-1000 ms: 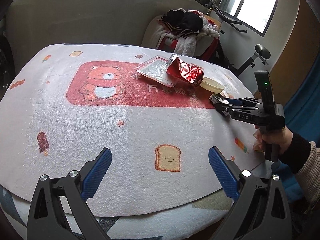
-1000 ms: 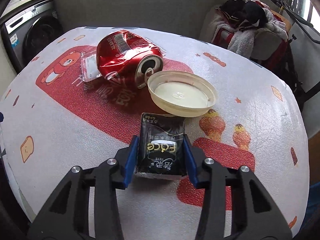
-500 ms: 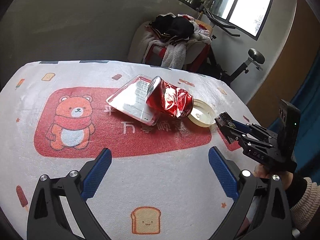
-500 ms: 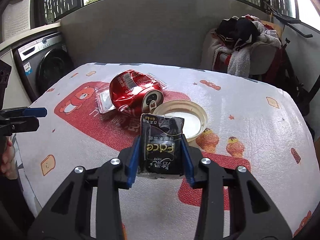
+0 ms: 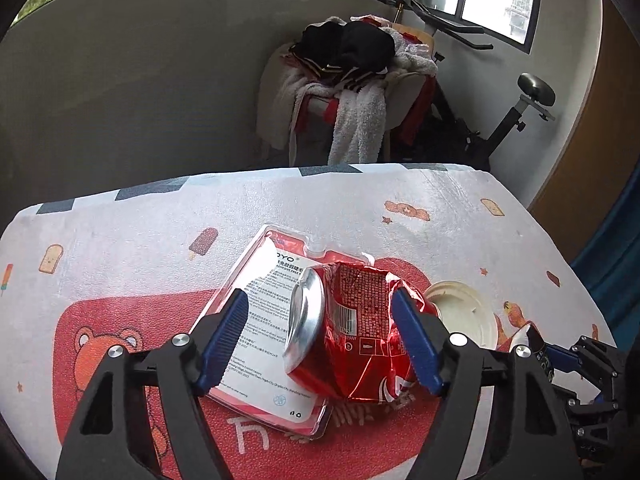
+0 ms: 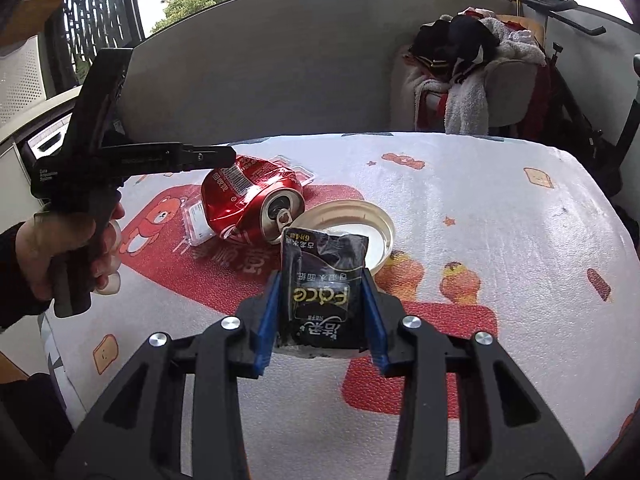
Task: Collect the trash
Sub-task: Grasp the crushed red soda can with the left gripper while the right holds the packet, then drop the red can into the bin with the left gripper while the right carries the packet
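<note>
Left wrist view: the left gripper (image 5: 320, 338) is set around the crushed red soda can (image 5: 352, 332), which lies on its side on the tabletop (image 5: 140, 248), partly over a clear plastic blister pack (image 5: 268, 320) with a printed card inside. The jaws are closing with the can between them; the right pad looks to meet the dented wall, while the left pad is apart from the can's base, over the blister pack, so the grip is not yet made. A cream plastic lid (image 5: 464, 312) lies just beside the can's far end. The step in hand appears to be the pick-up of the can.

Right wrist view: the right gripper (image 6: 320, 312) is clamped on a black tissue packet (image 6: 324, 292), held clear of the tabletop, in front of the lid (image 6: 376, 216). The left gripper (image 6: 224, 156) shows over the can (image 6: 248, 200), a hand (image 6: 68, 248) on its handle.

The next move probably calls for finishing the squeeze on the can alone, without catching the blister pack's edge, then lifting straight up. No bin shows in either view, so where both pieces go cannot be told.
</note>
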Available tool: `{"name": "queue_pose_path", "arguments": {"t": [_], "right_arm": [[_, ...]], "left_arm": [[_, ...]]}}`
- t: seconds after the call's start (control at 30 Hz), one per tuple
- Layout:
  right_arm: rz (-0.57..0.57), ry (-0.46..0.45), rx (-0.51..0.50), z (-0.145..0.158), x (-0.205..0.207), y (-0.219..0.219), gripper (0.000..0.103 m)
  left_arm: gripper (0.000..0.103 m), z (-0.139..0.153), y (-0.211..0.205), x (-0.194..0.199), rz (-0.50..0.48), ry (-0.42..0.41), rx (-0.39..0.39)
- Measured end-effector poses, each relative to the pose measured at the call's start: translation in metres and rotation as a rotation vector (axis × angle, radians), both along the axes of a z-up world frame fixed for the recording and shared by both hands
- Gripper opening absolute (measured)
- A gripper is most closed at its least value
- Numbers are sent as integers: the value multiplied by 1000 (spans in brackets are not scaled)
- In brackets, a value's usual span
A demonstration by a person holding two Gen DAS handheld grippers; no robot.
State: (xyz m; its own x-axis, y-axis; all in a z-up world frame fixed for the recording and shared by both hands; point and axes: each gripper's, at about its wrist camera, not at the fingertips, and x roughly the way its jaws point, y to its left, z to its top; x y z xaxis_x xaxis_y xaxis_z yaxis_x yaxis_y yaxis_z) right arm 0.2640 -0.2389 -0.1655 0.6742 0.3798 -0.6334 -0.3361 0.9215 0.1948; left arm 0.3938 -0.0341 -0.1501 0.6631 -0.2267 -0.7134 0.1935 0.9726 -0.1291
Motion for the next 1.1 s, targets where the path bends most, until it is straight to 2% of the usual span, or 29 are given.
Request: {"name": "queue_pose_path", "arguments": {"t": [0.07, 0.1, 0.13, 0.2, 0.4, 0.6, 0.9, 1.1], "right_arm": [[0, 2, 3, 0, 0, 0, 40], [0, 1, 3, 0, 0, 0, 40], [0, 0, 4, 0, 0, 0, 40], [-3, -1, 5, 0, -1, -1, 40], [-12, 3, -18, 0, 0, 2, 40], [-28, -19, -53, 15, -11, 4, 40], [26, -60, -36, 53, -73, 16, 40], [46, -58, 16, 63, -126, 28, 40]], "left_arm": [[59, -11, -1, 8, 6, 39, -16], [41, -17, -2, 11, 7, 71, -6], [33, -21, -2, 12, 5, 86, -5], [24, -19, 1, 5, -19, 73, -30], [23, 6, 13, -29, -65, 27, -43], [23, 39, 24, -100, -109, -28, -28], [23, 55, 36, -219, -143, -59, 9], [23, 48, 36, -293, -143, -49, -6]]}}
